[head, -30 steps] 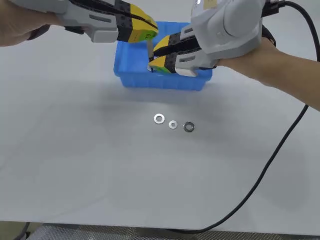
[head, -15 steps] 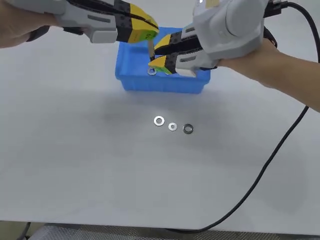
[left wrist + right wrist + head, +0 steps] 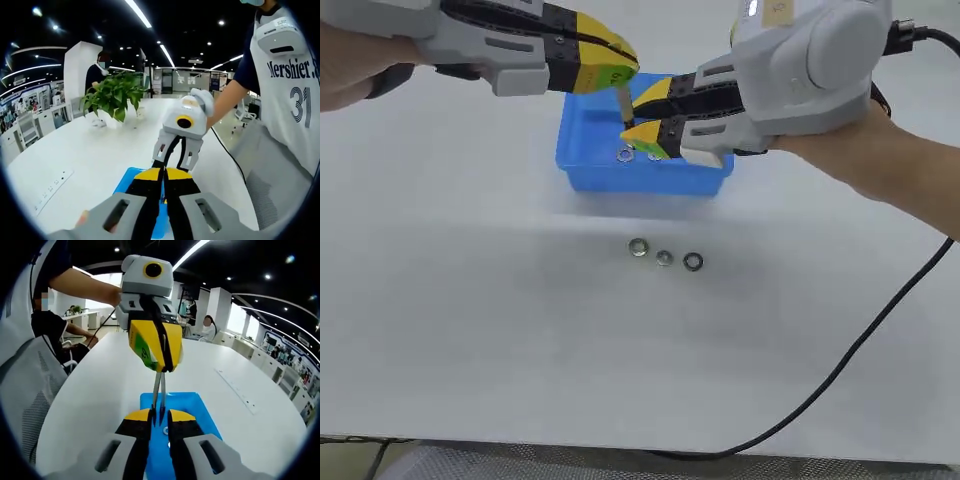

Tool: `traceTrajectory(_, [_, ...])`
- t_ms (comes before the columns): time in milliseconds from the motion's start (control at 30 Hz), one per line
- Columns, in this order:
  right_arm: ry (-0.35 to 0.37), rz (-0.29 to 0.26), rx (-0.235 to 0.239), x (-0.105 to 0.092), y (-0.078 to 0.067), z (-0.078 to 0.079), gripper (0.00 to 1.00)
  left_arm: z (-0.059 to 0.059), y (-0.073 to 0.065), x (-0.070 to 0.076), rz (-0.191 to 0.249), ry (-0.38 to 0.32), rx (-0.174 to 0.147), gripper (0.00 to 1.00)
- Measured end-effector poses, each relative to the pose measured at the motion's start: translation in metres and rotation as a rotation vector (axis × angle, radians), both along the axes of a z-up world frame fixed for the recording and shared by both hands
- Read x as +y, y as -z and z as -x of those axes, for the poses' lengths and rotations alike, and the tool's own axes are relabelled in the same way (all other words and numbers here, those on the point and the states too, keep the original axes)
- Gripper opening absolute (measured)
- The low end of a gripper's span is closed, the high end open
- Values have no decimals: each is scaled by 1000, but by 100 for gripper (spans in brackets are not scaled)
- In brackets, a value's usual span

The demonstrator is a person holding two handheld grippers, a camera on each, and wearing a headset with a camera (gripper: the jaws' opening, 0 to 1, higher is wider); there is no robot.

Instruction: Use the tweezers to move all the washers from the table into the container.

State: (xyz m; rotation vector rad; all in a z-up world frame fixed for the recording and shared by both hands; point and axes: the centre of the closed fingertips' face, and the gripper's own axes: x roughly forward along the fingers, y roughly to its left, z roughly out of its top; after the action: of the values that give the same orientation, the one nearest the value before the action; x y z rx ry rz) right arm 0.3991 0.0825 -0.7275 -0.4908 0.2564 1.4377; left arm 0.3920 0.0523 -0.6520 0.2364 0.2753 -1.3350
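Three washers (image 3: 664, 258) lie in a short row on the white table, in front of the blue container (image 3: 640, 181). Two more washers (image 3: 625, 154) rest on the container's floor. My left gripper (image 3: 610, 62) comes in from the upper left and is shut on the top of the tweezers (image 3: 623, 106), which hang down over the container. My right gripper (image 3: 642, 110) reaches in from the right, its jaws closed around the tweezers' arms. In the right gripper view the tweezers (image 3: 160, 390) run from the left gripper (image 3: 155, 347) down between my right gripper (image 3: 160, 414).
A black cable (image 3: 860, 340) trails from the right gripper across the table's right side to the front edge. The container (image 3: 192, 407) stands mid-table. A potted plant (image 3: 112, 97) and seated people are far off.
The tweezers' tips no longer carry a washer, and washers now show on the container floor beneath them. Both grippers stay together over the container. The three table washers have not moved.
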Motion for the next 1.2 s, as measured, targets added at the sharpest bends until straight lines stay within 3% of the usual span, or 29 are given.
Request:
traceTrajectory(167, [-17,-2,-3,-3,-5,15,13,19,-6,-3,15,5,3,5])
traceTrajectory(533, [-51,3,-4,-7,-11,51,12,47,-10,-6,27,3,21,5])
traceTrajectory(1200, [-76,34,31,-10,12,79,12,70,15,-8,28,-12,75,6])
